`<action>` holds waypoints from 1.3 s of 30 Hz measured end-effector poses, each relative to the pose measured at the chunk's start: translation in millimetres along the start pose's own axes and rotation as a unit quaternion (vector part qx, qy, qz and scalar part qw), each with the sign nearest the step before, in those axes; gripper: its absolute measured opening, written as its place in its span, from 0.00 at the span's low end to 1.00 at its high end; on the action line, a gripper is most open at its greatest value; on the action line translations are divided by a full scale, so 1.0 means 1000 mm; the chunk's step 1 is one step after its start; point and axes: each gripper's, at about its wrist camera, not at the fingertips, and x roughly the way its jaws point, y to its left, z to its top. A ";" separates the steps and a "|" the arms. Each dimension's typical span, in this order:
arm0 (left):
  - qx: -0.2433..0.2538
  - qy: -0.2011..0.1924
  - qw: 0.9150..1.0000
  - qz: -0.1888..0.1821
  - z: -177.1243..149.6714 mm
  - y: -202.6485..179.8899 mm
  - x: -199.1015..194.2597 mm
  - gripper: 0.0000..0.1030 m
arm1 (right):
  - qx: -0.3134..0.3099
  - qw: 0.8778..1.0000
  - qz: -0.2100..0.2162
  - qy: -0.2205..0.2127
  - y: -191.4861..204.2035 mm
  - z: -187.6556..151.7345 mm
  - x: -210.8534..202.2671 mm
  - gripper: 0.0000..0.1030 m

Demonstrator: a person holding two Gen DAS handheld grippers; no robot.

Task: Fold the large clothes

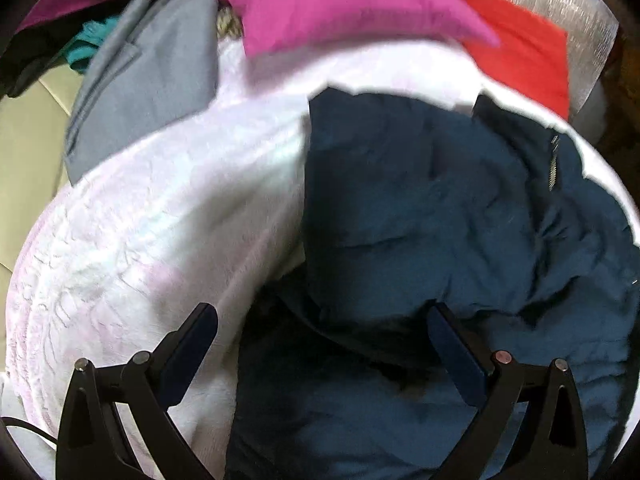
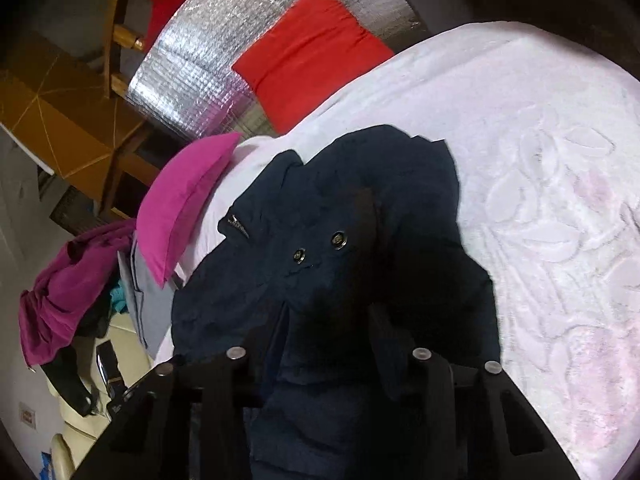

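A navy padded jacket [image 1: 420,208] lies crumpled on a white and pale pink bedspread [image 1: 140,240]. My left gripper [image 1: 320,316] hangs open just above the jacket's near edge. One finger is over the bedspread, the other over the navy cloth, and nothing is between them. In the right wrist view the jacket [image 2: 320,208] shows two snap buttons and a small label. My right gripper [image 2: 328,320] is sunk into the dark fabric, and a thick fold bunches up between its fingers. The fingertips are hard to make out against the cloth.
A pink pillow [image 1: 340,4] and a red pillow [image 1: 520,48] lie at the far side of the bed, near a silver foil mat [image 2: 200,60]. A grey garment [image 1: 148,80] and a magenta garment [image 2: 68,288] hang off the bed's edge. A wooden chair [image 2: 116,32] stands beyond.
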 end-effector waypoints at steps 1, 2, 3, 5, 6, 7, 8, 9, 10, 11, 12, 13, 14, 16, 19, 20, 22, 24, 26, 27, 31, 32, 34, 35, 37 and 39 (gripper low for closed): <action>-0.007 0.005 1.000 -0.008 0.000 0.002 0.004 1.00 | -0.002 1.000 -0.018 0.011 -0.001 -0.001 0.008 0.42; -0.014 0.007 1.000 -0.014 0.000 0.004 0.005 1.00 | -0.001 0.999 -0.035 0.024 -0.003 -0.002 0.016 0.42; -0.015 0.008 1.000 -0.016 0.000 0.004 0.004 1.00 | 0.001 0.998 -0.050 0.036 -0.007 -0.003 0.023 0.43; -0.007 0.007 1.000 -0.011 -0.001 0.002 0.000 1.00 | 0.009 0.998 -0.051 0.046 -0.014 -0.004 0.031 0.41; -0.004 0.006 1.000 -0.008 -0.002 0.002 -0.002 1.00 | 0.010 0.998 -0.049 0.046 -0.015 -0.003 0.030 0.41; 0.004 0.005 1.000 -0.004 -0.004 0.000 -0.008 1.00 | 0.009 0.998 -0.047 0.046 -0.014 -0.003 0.027 0.40; 0.009 0.003 1.000 -0.001 -0.006 -0.001 -0.013 1.00 | 0.006 0.998 -0.048 0.044 -0.014 -0.003 0.025 0.40; 0.015 -0.002 1.000 0.004 -0.008 -0.001 -0.019 1.00 | 0.002 0.998 -0.051 0.042 -0.012 -0.005 0.023 0.40; 0.021 -0.012 1.000 0.010 -0.011 -0.002 -0.029 1.00 | -0.005 0.998 -0.056 0.038 -0.010 -0.007 0.018 0.40; 0.025 -0.020 0.999 0.013 -0.013 -0.003 -0.037 1.00 | -0.009 0.998 -0.058 0.035 -0.009 -0.007 0.016 0.40; 0.031 -0.029 0.999 0.014 -0.018 -0.005 -0.047 1.00 | -0.014 0.998 -0.061 0.028 -0.006 -0.010 0.010 0.40; 0.040 -0.042 0.998 0.010 -0.025 -0.006 -0.061 1.00 | -0.016 0.998 -0.061 0.022 -0.005 -0.012 0.005 0.41; 0.045 -0.049 0.998 0.008 -0.028 -0.007 -0.067 1.00 | -0.020 0.998 -0.059 0.009 -0.001 -0.015 -0.004 0.41; 0.061 -0.069 0.996 0.007 -0.043 -0.009 -0.088 1.00 | -0.028 0.998 -0.051 -0.015 0.007 -0.019 -0.021 0.42; 0.078 -0.086 0.993 0.011 -0.060 -0.003 -0.108 1.00 | -0.041 0.997 -0.044 -0.056 0.019 -0.037 -0.053 0.60; 0.081 -0.091 0.993 0.013 -0.067 0.001 -0.113 1.00 | -0.042 0.996 -0.040 -0.064 0.021 -0.044 -0.062 0.62; 0.078 -0.095 0.992 0.015 -0.085 0.013 -0.124 1.00 | -0.047 0.996 -0.030 -0.073 0.025 -0.063 -0.079 0.62; 0.064 -0.091 0.994 0.005 -0.100 0.030 -0.133 1.00 | -0.064 0.995 -0.028 -0.073 0.029 -0.084 -0.092 0.62; 0.049 -0.089 0.995 -0.005 -0.114 0.043 -0.142 1.00 | -0.081 0.994 -0.032 -0.067 0.032 -0.103 -0.100 0.62; 0.041 -0.089 0.995 -0.009 -0.123 0.050 -0.148 1.00 | -0.085 0.994 -0.032 -0.062 0.033 -0.112 -0.103 0.62; 0.013 -0.094 0.995 -0.020 -0.161 0.077 -0.162 1.00 | -0.096 0.994 -0.026 -0.043 0.026 -0.144 -0.124 0.62; 0.007 -0.092 0.995 -0.020 -0.166 0.081 -0.163 1.00 | -0.099 0.994 -0.023 -0.042 0.025 -0.150 -0.130 0.63; -0.015 -0.074 0.997 -0.032 -0.175 0.096 -0.158 1.00 | -0.101 0.994 -0.013 -0.040 0.017 -0.164 -0.143 0.67; -0.024 -0.067 0.997 -0.039 -0.178 0.101 -0.156 1.00 | -0.101 0.994 -0.010 -0.040 0.014 -0.169 -0.147 0.69; -0.066 -0.044 0.994 -0.080 -0.180 0.120 -0.150 1.00 | -0.096 0.995 -0.004 -0.034 0.003 -0.177 -0.156 0.69; -0.111 -0.023 0.986 -0.125 -0.184 0.138 -0.141 1.00 | -0.086 0.996 -0.003 -0.032 -0.009 -0.182 -0.162 0.69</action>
